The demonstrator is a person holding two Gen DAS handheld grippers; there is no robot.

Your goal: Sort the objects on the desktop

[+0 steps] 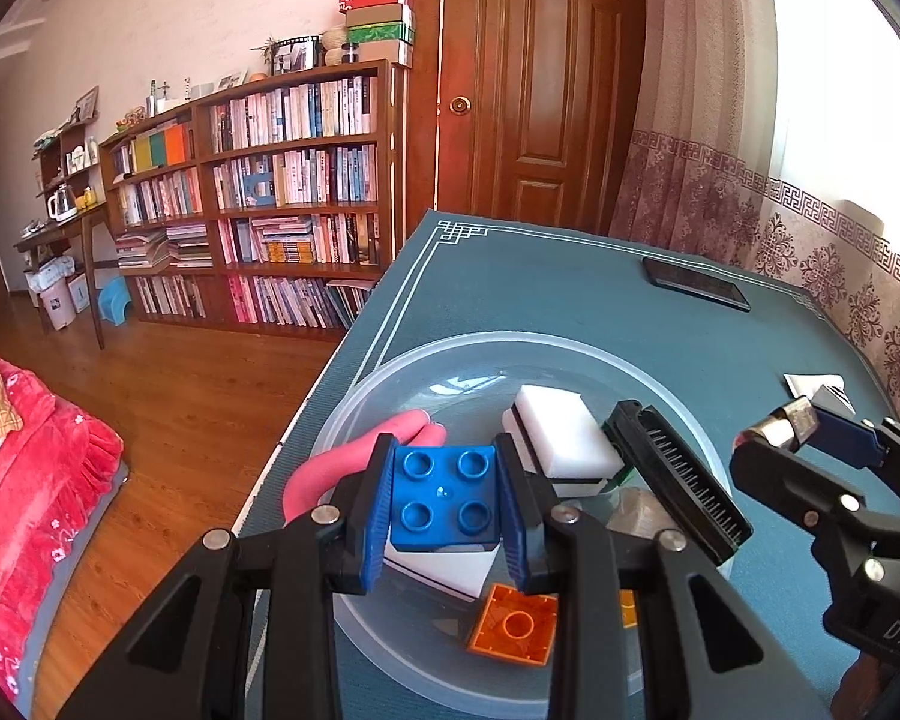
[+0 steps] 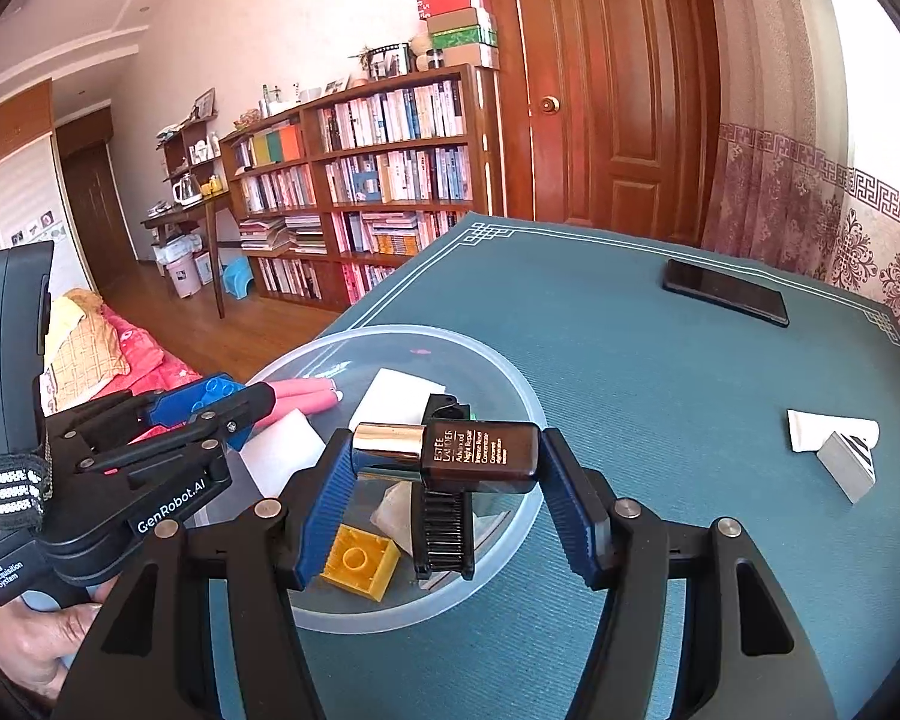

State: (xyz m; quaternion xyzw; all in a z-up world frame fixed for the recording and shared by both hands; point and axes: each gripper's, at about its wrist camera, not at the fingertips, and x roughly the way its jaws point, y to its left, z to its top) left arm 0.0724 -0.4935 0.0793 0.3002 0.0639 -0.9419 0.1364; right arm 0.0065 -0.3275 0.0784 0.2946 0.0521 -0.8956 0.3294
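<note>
Left gripper (image 1: 444, 498) grips blue brick (image 1: 443, 498), right gripper (image 2: 447, 459) grips brown bottle (image 2: 480, 459); bowl (image 2: 510, 372) beneath holds sponges (image 1: 561, 429), comb (image 2: 444, 525), orange brick (image 1: 516, 624).

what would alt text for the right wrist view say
The right gripper holds a small brown cosmetic bottle sideways above a clear plastic bowl of toys and a black comb on a teal table mat. At left, the left gripper grips a blue brick.
</note>
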